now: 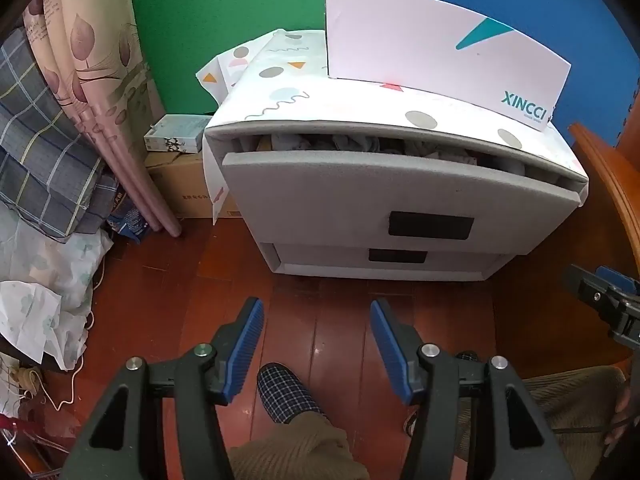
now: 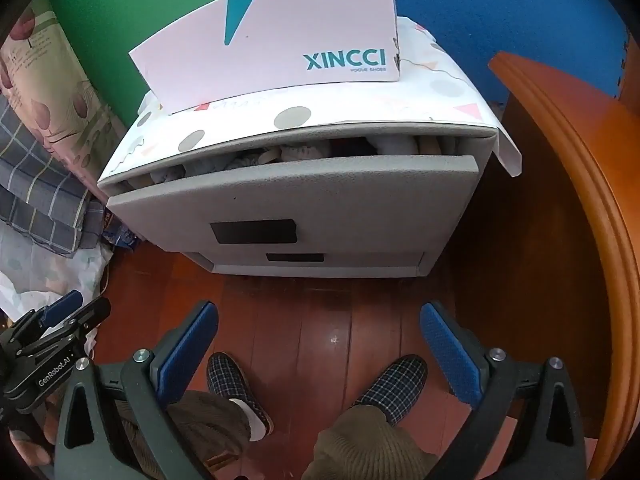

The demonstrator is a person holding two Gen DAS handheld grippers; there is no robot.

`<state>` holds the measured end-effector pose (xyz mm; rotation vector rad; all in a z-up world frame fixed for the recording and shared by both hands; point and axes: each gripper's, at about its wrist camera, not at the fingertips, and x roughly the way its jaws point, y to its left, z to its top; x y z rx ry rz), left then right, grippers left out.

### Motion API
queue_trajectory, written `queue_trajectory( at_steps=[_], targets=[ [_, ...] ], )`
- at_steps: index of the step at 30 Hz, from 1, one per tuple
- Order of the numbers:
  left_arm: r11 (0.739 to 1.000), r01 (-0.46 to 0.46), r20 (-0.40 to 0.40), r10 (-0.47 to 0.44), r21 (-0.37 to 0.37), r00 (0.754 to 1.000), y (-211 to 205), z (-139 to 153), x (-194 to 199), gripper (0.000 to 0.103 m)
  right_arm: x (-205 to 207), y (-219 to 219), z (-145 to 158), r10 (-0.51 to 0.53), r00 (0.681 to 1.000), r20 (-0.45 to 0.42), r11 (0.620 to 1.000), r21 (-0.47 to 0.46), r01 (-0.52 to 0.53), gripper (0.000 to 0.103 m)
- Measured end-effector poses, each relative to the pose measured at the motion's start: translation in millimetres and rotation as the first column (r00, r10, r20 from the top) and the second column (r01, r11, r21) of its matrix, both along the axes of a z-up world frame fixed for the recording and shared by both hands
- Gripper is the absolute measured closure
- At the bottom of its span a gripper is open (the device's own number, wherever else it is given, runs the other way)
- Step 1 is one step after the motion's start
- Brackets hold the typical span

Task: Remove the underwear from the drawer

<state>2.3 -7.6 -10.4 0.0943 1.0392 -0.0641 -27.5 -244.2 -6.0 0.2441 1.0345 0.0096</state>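
Drawer (image 1: 384, 188) is the thing to watch here: the top one of a small grey cabinet (image 1: 400, 268), pulled out only a crack, with a jumble of pale cloth (image 1: 348, 144) showing in the gap under the patterned paper cover (image 1: 304, 92). The underwear is presumably somewhere in that heap, though no single piece can be told apart from the rest. A white shoe box (image 2: 280, 40) stands on top of the cabinet, toward the back.

Both tools hang in front of the cabinet and well short of it, angled down over the wooden floor (image 2: 320, 320) and the person's checked slippers (image 2: 396, 380). The left tool (image 1: 316, 344) has its jaws about half apart with nothing between them. The right tool (image 2: 320, 352) has its jaws spread as wide as they go, also empty.

From where I stand, the gap looks too narrow for a tool to reach in cleanly, so the drawer likely needs pulling further out by its dark handle recess (image 1: 431, 227). A hard tug could slide the light cabinet forward or tip the shoe box off the top. Reaching in blind could also snag several garments at once, or catch the overhanging paper cover and tear it. The wooden furniture edge (image 2: 580, 184) to the right of the cabinet leaves the right tool little room.
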Motion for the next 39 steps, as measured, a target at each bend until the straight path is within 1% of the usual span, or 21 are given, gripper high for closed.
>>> queue_trajectory(
  at_steps=[5,9,10,14,21,27,39],
  targets=[
    [1.000,-0.005,-0.007,0.005,-0.001,1.000,0,-4,1,0.046,-1,1,0,-0.005,1.000,-0.001,1.000,-0.010,0.005,0.002],
    [1.000,-0.015,-0.018,0.014,-0.021,1.000,4,-5,1,0.046,0,8,2,-0.007,1.000,-0.012,1.000,-0.010,0.007,0.002],
    [1.000,-0.016,-0.020,0.016,-0.026,1.000,4,-6,1,0.046,-1,4,1,-0.004,1.000,-0.011,1.000,-0.010,0.003,0.002],
    [1.000,-0.017,-0.018,0.017,-0.025,1.000,6,-5,1,0.046,0,5,0,0.001,1.000,-0.001,1.000,-0.018,-0.001,0.002],
    [0.999,-0.022,-0.017,0.022,-0.030,1.000,8,-5,1,0.046,3,8,0,0.010,1.000,-0.009,1.000,-0.021,-0.010,0.002],
    [0.999,-0.024,-0.017,0.023,-0.030,1.000,9,-5,1,0.046,2,10,0,0.011,1.000,0.021,1.000,-0.008,-0.011,0.002],
    [0.999,-0.024,-0.015,0.024,-0.030,1.000,10,-5,-1,0.046,2,9,-1,0.012,1.000,-0.005,1.000,-0.028,-0.012,0.002]
  ],
)
